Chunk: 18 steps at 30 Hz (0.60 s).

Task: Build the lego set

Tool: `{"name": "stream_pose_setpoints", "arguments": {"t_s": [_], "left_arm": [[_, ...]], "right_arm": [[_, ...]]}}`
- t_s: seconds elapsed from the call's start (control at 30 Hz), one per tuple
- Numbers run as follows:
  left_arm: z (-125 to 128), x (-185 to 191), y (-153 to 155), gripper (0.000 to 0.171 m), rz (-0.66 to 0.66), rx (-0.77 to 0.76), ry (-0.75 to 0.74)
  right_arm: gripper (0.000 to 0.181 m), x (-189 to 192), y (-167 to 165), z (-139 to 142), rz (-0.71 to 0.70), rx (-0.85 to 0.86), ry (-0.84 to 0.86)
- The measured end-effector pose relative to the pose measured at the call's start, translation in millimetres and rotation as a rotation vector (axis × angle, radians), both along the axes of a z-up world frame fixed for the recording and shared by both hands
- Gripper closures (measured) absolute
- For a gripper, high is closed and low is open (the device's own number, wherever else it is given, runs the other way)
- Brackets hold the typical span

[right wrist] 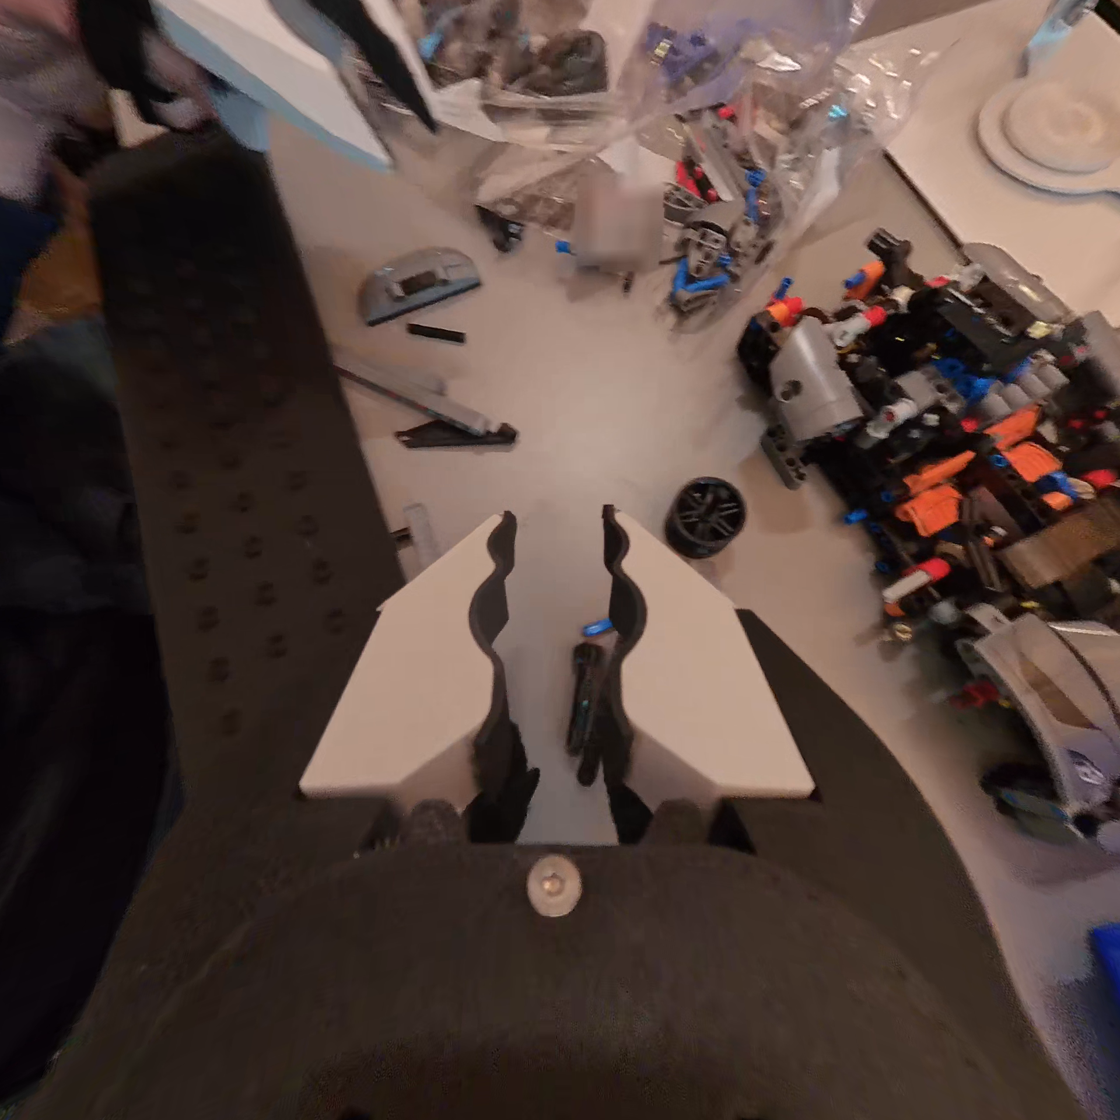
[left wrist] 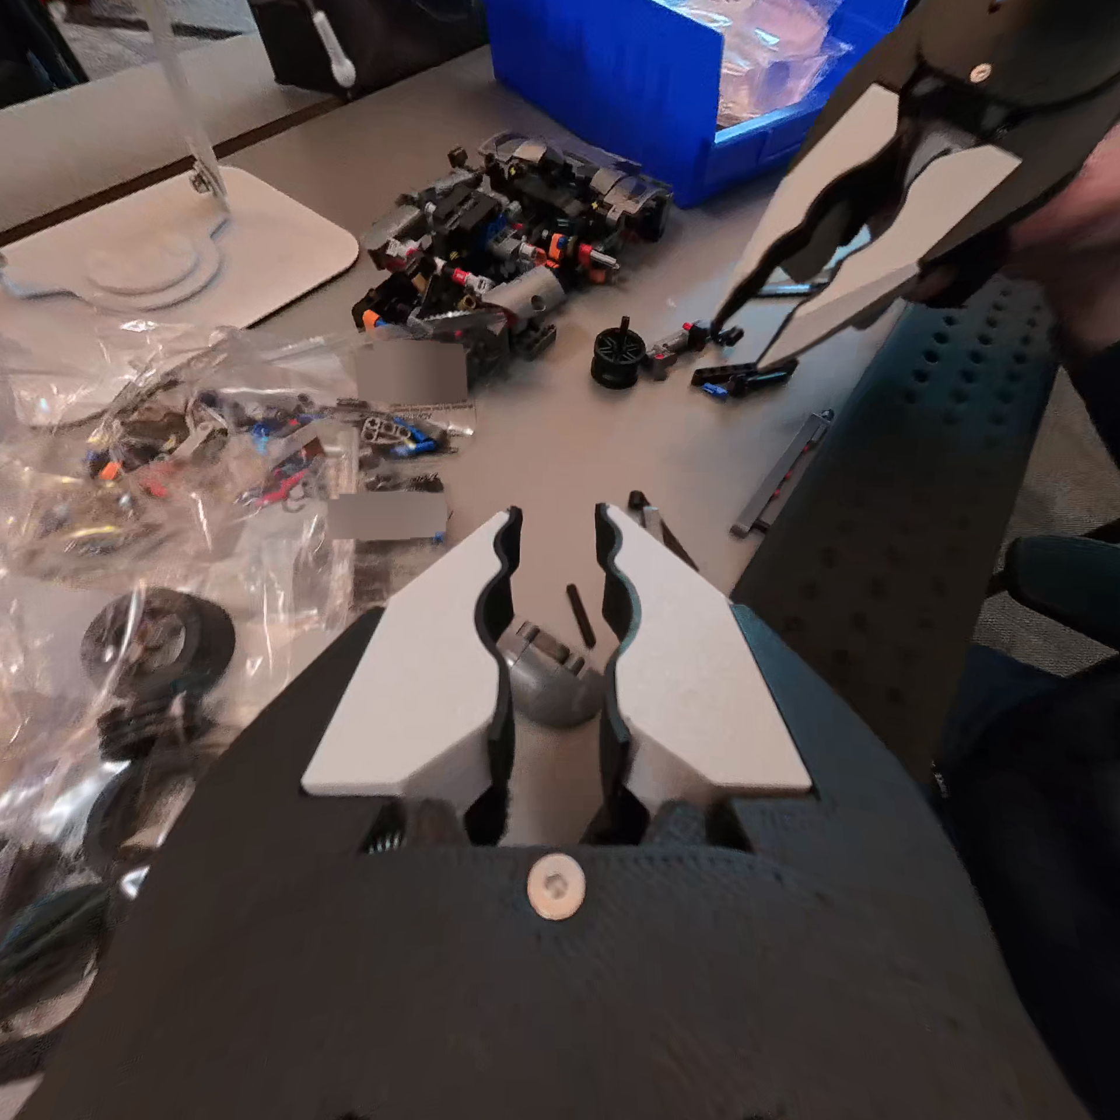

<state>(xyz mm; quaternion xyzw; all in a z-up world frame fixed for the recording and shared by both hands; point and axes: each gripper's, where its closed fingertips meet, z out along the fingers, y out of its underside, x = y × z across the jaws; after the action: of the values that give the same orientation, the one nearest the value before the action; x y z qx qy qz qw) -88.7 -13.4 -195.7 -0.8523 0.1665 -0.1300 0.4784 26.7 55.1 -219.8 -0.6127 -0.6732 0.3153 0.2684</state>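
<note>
On the desk (left wrist: 606, 460) we kept the half-built car (left wrist: 515, 242) mid-surface, within reach of both tools. Our left hand-held gripper (left wrist: 557, 521) hung open and empty over a grey curved piece (left wrist: 551, 679) and a black pin (left wrist: 580, 613). Our right hand-held gripper (right wrist: 559, 518), jaws parted, gripped nothing, hovering over a black beam (right wrist: 585, 703), probably next. Parts bags (left wrist: 182, 460), a wheel (left wrist: 615, 357) and a blue bin (left wrist: 606, 91) crowded the approaches.
</note>
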Motion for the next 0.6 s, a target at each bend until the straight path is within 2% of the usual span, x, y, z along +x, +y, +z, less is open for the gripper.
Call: {"name": "stream_pose_setpoints", "arguments": {"t_s": [0.13,0.27,0.3,0.4,0.5,0.6], "left_arm": [[-9.0,-5.5,-4.9,0.151,0.02,-0.017,0.049],[-17.3,5.4,1.7,0.153,0.004,-0.024,0.037],[-17.9,8.9,3.9,0.153,-0.002,-0.021,0.041],[-17.8,25.5,11.5,0.151,-0.045,-0.013,0.051],[-13.7,48.4,26.6,0.148,-0.112,0.003,0.071],[-18.7,67.3,50.8,0.145,-0.167,-0.014,0.162]], "right_arm": [[0.147,-16.1,28.9,-1.8,-0.096,0.054,-0.004],[0.149,-23.3,53.5,-19.0,-0.156,0.129,-0.122],[0.154,-23.3,56.6,-22.9,-0.155,0.141,-0.145],[0.179,-21.4,58.3,-34.7,-0.139,0.105,-0.19],[0.179,-25.7,50.3,-35.7,-0.092,0.052,-0.154],[0.18,-25.6,43.3,-35.2,-0.056,0.013,-0.141]]}}
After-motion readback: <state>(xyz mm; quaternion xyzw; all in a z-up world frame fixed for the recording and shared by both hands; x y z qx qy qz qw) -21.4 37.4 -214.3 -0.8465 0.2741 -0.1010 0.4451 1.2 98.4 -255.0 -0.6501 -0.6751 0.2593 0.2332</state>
